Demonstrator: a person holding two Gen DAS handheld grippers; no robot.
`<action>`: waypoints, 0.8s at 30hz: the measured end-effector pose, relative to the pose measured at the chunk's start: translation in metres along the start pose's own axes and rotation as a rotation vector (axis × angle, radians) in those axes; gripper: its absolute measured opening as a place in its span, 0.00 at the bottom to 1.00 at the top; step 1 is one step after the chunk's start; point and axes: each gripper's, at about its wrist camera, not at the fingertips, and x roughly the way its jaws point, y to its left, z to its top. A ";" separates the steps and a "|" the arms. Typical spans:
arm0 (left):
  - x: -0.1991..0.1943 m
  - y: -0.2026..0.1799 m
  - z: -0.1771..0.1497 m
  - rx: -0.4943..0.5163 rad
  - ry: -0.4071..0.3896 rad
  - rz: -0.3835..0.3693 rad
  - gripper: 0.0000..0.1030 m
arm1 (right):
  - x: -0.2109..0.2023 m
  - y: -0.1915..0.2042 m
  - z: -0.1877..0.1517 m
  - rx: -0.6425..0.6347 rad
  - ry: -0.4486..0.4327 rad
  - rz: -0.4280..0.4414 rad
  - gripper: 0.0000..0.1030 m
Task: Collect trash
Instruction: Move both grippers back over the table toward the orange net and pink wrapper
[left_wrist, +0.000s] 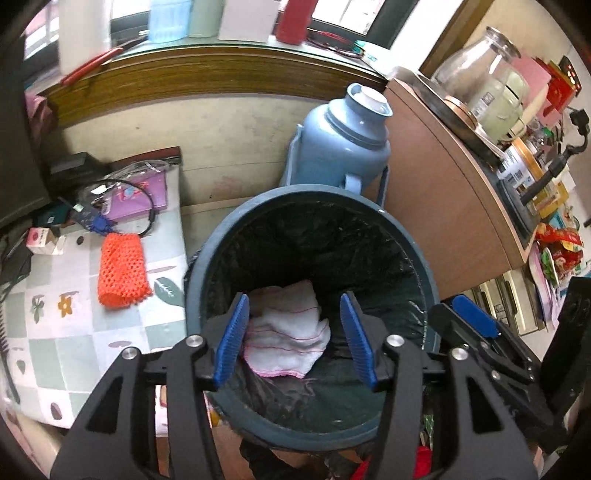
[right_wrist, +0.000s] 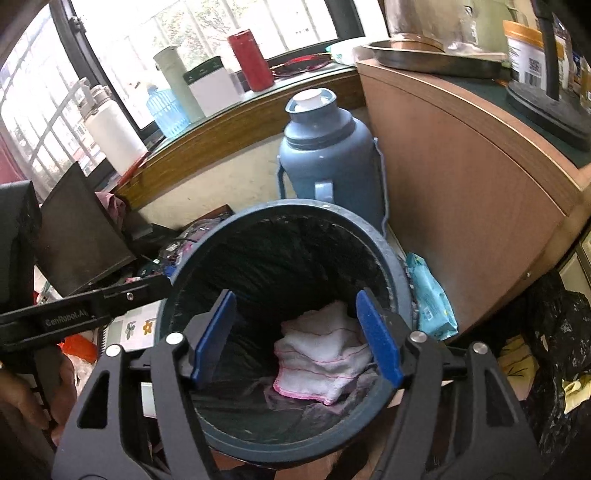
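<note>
Daylight comes through a barred window (right_wrist: 122, 62) above a wood-edged sill (right_wrist: 236, 122) carrying bottles and a red canister (right_wrist: 251, 61). Below it runs a scuffed cream wall (left_wrist: 236, 125). A blue thermos flask (left_wrist: 340, 144) stands against the wall beside a brown wooden cabinet (right_wrist: 465, 206). At the left, a floral checked tablecloth (left_wrist: 74, 332) covers a low table.

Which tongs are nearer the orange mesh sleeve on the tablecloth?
Left. The left tongs hang open over the trash bin, and the orange mesh sleeve lies just to their left. The right tongs sit on the bin's far side.
</note>
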 end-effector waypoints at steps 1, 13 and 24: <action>-0.003 0.004 -0.001 -0.009 -0.006 0.006 0.57 | -0.001 0.006 0.001 -0.013 -0.004 0.004 0.72; -0.039 0.068 -0.006 -0.154 -0.068 0.056 0.80 | 0.001 0.068 0.006 -0.106 -0.021 0.057 0.86; -0.048 0.141 -0.014 -0.257 -0.057 0.084 0.83 | 0.009 0.140 -0.012 -0.207 0.028 0.122 0.89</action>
